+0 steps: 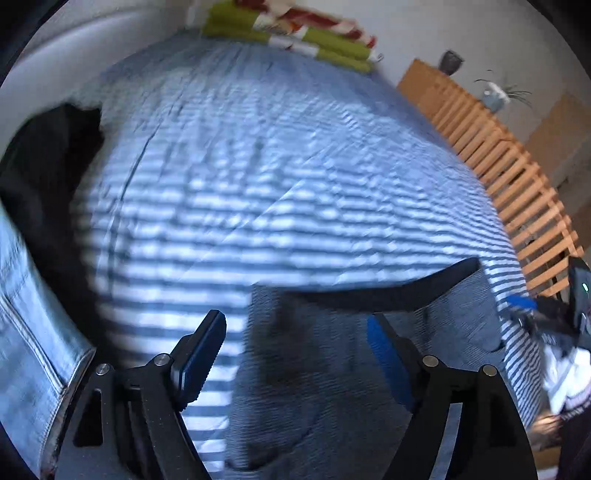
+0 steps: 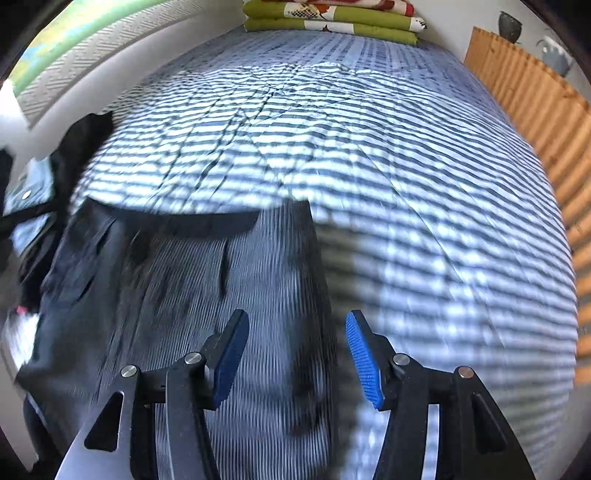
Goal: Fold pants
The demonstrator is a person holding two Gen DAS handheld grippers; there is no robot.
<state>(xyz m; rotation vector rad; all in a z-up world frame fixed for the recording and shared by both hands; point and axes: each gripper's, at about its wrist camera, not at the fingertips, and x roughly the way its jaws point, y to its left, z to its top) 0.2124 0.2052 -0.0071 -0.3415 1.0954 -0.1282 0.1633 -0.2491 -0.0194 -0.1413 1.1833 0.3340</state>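
Grey, finely striped pants [image 1: 332, 376] lie flat on the blue-and-white striped bedspread [image 1: 258, 166], with their black waistband [image 1: 388, 291] at the far end. My left gripper [image 1: 295, 354] hovers over the pants' left edge, jaws wide open, gripping nothing. In the right wrist view the same pants [image 2: 207, 295] fill the lower left, waistband [image 2: 177, 221] across the top. My right gripper [image 2: 295, 354] stands open above their right edge, its blue pads clear of the cloth. Both views are blurred.
Folded green, red and white blankets [image 2: 332, 18] are stacked at the far end of the bed. A wooden slatted frame [image 1: 509, 166] runs along the right side. Light blue jeans [image 1: 29, 332] and a black garment [image 1: 48, 166] lie piled at the left by the wall.
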